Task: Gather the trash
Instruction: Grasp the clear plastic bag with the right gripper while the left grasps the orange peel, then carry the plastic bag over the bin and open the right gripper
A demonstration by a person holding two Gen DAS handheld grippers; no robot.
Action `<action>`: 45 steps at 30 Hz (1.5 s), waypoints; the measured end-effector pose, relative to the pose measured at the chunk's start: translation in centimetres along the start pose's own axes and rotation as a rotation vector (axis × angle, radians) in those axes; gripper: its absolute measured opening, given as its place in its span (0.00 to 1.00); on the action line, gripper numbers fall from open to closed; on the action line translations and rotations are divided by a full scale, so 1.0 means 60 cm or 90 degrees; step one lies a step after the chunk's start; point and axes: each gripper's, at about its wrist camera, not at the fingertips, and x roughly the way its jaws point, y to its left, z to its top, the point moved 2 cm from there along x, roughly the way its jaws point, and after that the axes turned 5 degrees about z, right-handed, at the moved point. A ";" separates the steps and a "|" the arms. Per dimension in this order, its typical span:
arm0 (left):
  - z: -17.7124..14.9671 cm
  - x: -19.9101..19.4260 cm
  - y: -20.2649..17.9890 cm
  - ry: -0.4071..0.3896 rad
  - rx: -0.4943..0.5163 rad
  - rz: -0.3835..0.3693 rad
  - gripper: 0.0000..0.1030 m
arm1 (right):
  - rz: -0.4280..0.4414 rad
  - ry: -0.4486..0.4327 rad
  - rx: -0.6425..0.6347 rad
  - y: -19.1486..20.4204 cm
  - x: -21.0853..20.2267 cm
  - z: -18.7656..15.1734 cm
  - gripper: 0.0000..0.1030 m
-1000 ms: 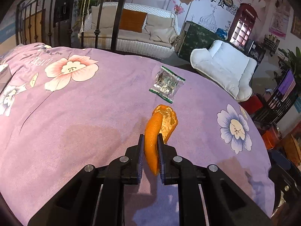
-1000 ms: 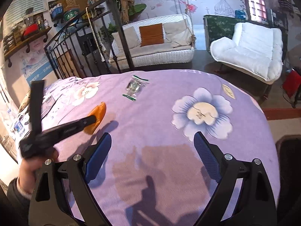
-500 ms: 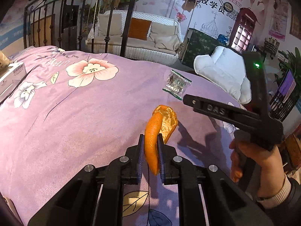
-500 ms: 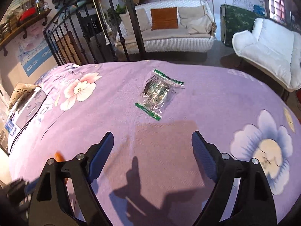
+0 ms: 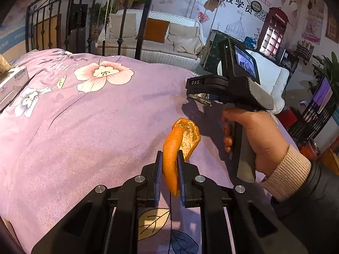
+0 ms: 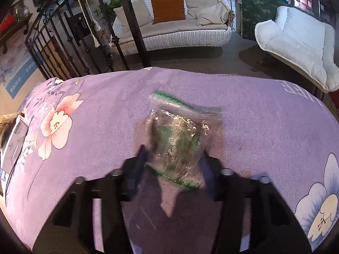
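Observation:
My left gripper is shut on an orange peel and holds it just above the purple flowered cloth. My right gripper is open, its fingers on either side of a clear plastic wrapper with green edges that lies on the cloth. In the left wrist view the right gripper reaches in from the right, held in a hand, and covers most of the wrapper. The right wrist view is blurred.
A white box lies at the cloth's left edge. Black iron railing stands behind the table. A white wicker sofa and a white armchair stand beyond the far edge.
My right gripper has moved forward and down over the wrapper, and its fingers have narrowed around it. My left gripper still holds the peel and has shifted slightly nearer and left.

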 end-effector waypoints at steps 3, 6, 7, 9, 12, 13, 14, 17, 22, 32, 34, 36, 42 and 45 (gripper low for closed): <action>0.000 0.001 0.000 0.001 0.001 -0.001 0.14 | 0.007 0.000 0.002 -0.006 -0.006 -0.012 0.13; 0.001 -0.003 -0.001 -0.003 0.003 -0.002 0.14 | 0.020 -0.013 0.009 -0.014 -0.029 -0.020 0.12; 0.000 -0.006 -0.002 -0.004 0.004 -0.004 0.14 | 0.024 -0.019 0.008 -0.015 -0.039 -0.023 0.12; -0.002 -0.010 -0.005 -0.006 0.008 -0.005 0.14 | 0.033 -0.031 -0.001 -0.014 -0.065 -0.031 0.12; -0.007 -0.017 -0.009 -0.008 0.012 -0.008 0.14 | 0.041 -0.050 -0.027 -0.008 -0.107 -0.046 0.12; -0.009 -0.020 -0.011 -0.009 0.014 -0.008 0.14 | 0.044 -0.056 -0.037 -0.004 -0.122 -0.053 0.12; -0.011 -0.022 -0.012 -0.009 0.016 -0.009 0.14 | 0.045 -0.062 -0.050 -0.001 -0.140 -0.062 0.12; -0.018 -0.029 -0.019 -0.010 0.021 -0.014 0.14 | 0.049 -0.078 -0.087 0.007 -0.193 -0.093 0.12; -0.028 -0.045 -0.034 -0.013 0.033 -0.026 0.14 | 0.065 -0.086 -0.111 -0.001 -0.275 -0.155 0.12; -0.056 -0.071 -0.107 -0.006 0.079 -0.079 0.14 | 0.045 -0.106 -0.062 -0.102 -0.402 -0.258 0.12; -0.063 -0.076 -0.128 -0.006 0.095 -0.089 0.14 | 0.032 -0.112 -0.048 -0.126 -0.424 -0.275 0.12; -0.068 -0.081 -0.151 -0.004 0.110 -0.104 0.14 | 0.009 -0.124 -0.035 -0.153 -0.450 -0.293 0.12; -0.088 -0.089 -0.227 0.002 0.161 -0.154 0.14 | -0.034 -0.141 0.015 -0.227 -0.511 -0.353 0.12; -0.099 -0.093 -0.265 0.006 0.190 -0.183 0.14 | -0.061 -0.147 0.037 -0.265 -0.538 -0.384 0.12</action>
